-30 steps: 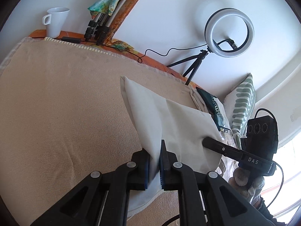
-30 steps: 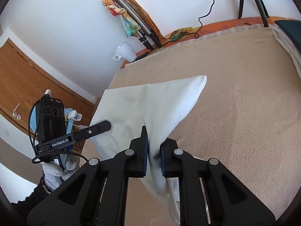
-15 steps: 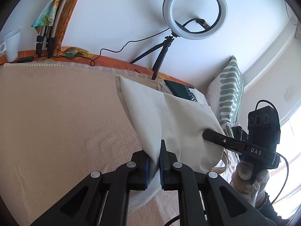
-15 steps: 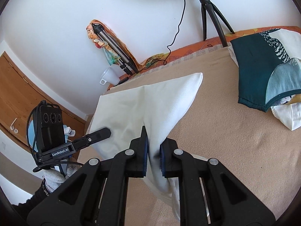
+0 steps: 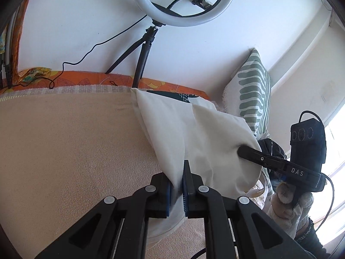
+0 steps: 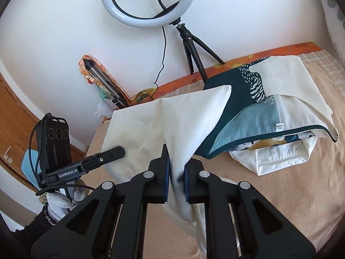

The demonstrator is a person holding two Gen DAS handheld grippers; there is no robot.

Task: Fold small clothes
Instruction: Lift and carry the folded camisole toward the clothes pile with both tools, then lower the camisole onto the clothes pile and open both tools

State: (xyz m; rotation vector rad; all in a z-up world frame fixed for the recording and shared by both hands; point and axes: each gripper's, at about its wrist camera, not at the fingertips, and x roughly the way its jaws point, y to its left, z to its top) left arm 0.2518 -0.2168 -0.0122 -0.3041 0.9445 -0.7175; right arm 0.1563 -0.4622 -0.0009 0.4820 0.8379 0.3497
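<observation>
A cream cloth (image 5: pixel 194 133) hangs stretched between both grippers above the beige blanket (image 5: pixel 75 140). My left gripper (image 5: pixel 179 179) is shut on one edge of it. In the same view the right gripper (image 5: pixel 244 150), held by a gloved hand, pinches the cloth's other side. In the right wrist view my right gripper (image 6: pixel 175 169) is shut on a bunched fold of the cream cloth (image 6: pixel 172 116), and the left gripper (image 6: pixel 119 151) grips its left edge. The cloth's far corner overlaps a teal and cream patterned garment (image 6: pixel 258 99) on a pile.
A white garment (image 6: pixel 280 157) lies under the patterned one on the blanket (image 6: pixel 291 205). A ring light (image 5: pixel 183 0) on a tripod stands at the back edge. A striped cushion (image 5: pixel 254 90) leans at the right. A folded tripod (image 6: pixel 101 82) and cup (image 6: pixel 103 109) stand at the back left.
Both grippers have carried the cream cloth sideways along the bed and slightly upward. The ring light and the pile of clothes have come into view. The cup has left the left wrist view.
</observation>
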